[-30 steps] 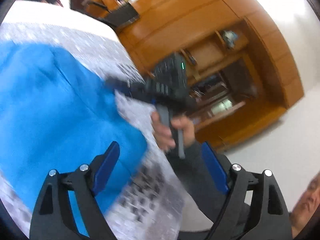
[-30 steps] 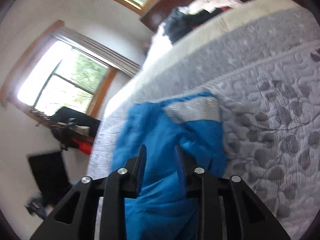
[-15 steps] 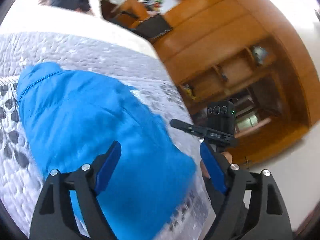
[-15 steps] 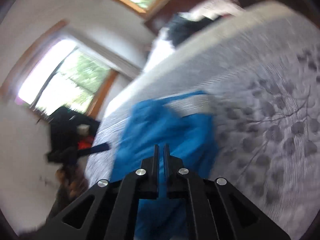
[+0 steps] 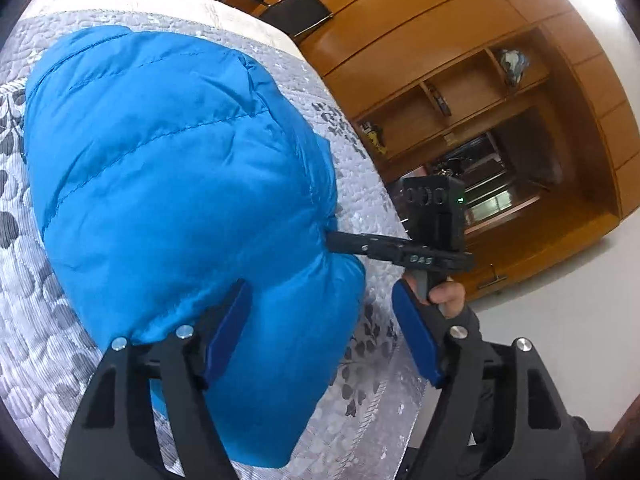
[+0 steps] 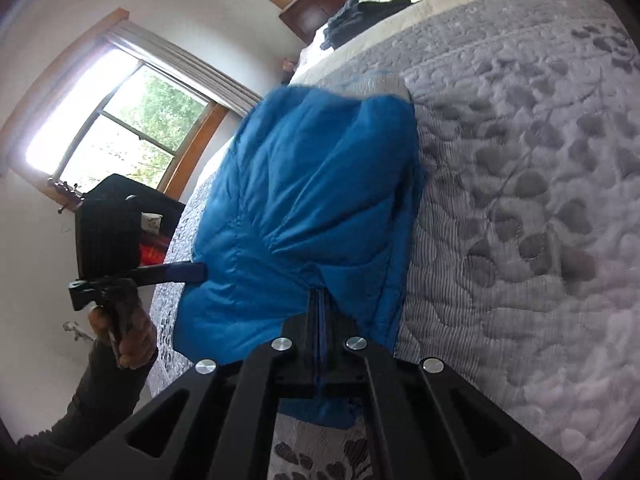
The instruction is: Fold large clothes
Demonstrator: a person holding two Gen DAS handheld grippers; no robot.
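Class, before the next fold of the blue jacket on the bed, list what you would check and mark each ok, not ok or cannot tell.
1. Right claw shut on the puffy blue quilted jacket: ok.
2. Left claw open, with the jacket's near edge between its blue pads: ok.
3. Left claw actually gripping the fabric: not ok.
4. Jacket lies wholly on the grey leaf-patterned bedspread: ok.
5. Bare bedspread beside the jacket for the fold to land on: ok.
6. Sleeves tucked in underneath: cannot tell.
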